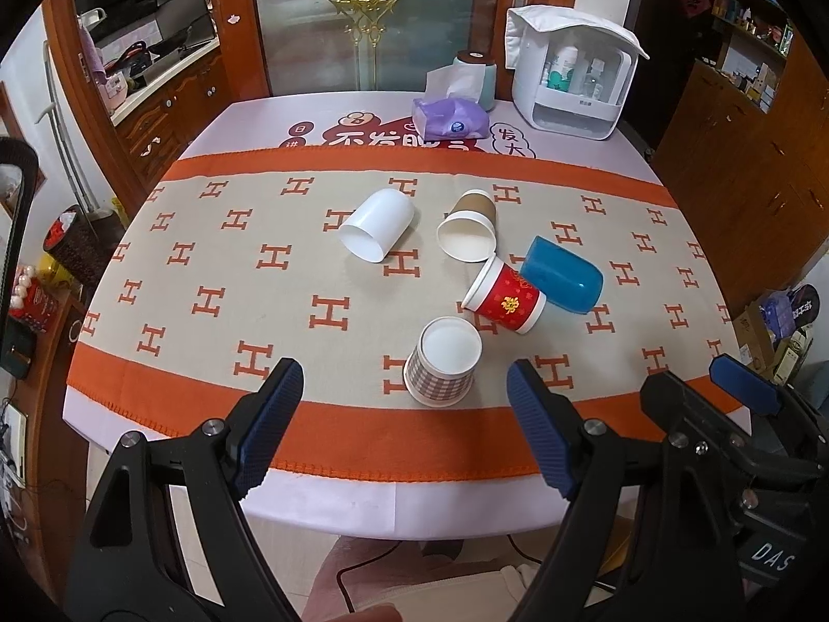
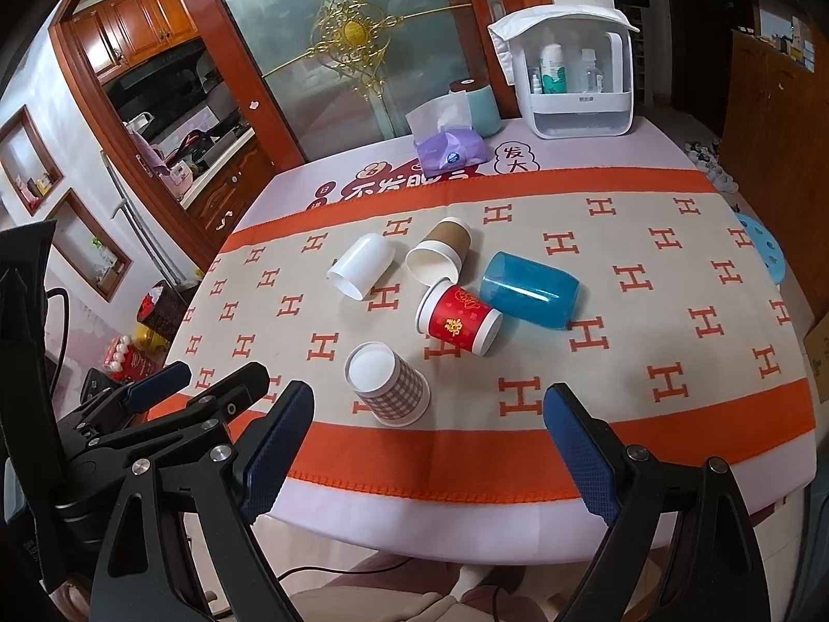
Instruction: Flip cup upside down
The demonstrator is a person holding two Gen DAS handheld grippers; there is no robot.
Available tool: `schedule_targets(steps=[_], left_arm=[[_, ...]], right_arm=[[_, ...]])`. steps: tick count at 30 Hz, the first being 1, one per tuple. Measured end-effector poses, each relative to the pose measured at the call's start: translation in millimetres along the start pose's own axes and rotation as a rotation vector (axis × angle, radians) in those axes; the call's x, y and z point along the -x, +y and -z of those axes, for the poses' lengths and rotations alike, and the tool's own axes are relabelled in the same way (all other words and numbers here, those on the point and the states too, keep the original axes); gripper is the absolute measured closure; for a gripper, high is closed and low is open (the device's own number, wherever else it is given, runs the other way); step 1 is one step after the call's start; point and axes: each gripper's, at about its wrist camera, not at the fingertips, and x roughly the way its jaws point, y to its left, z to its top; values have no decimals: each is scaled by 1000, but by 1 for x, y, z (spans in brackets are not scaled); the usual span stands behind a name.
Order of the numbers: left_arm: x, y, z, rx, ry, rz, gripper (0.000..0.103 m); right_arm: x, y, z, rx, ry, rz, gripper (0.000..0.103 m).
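Note:
Several cups are on the orange-and-beige runner. A checked paper cup [image 1: 442, 360] [image 2: 387, 382] stands upside down nearest me. A red cup [image 1: 505, 303] [image 2: 458, 319], a blue cup [image 1: 562, 276] [image 2: 529, 290], a brown cup [image 1: 469, 228] [image 2: 438, 254] and a white cup [image 1: 377, 225] [image 2: 361, 265] lie on their sides. My left gripper [image 1: 401, 425] is open and empty, just short of the checked cup. My right gripper [image 2: 427, 448] is open and empty at the table's near edge; it also shows in the left wrist view [image 1: 735, 383].
A purple tissue pack [image 1: 451, 122] [image 2: 452, 151], a teal canister [image 1: 479, 78] and a white storage box [image 1: 570, 78] [image 2: 570, 78] stand at the table's far side. A glass door and wooden cabinets lie behind. The table's near edge [image 1: 414, 513] is just ahead of the grippers.

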Motion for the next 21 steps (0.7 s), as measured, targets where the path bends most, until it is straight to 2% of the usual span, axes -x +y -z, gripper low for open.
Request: schedule_targets(steps=[21], left_arm=[[-2,12,5,12,10,-6,24]], right_arm=[[-8,12,5,1,10,-4,12]])
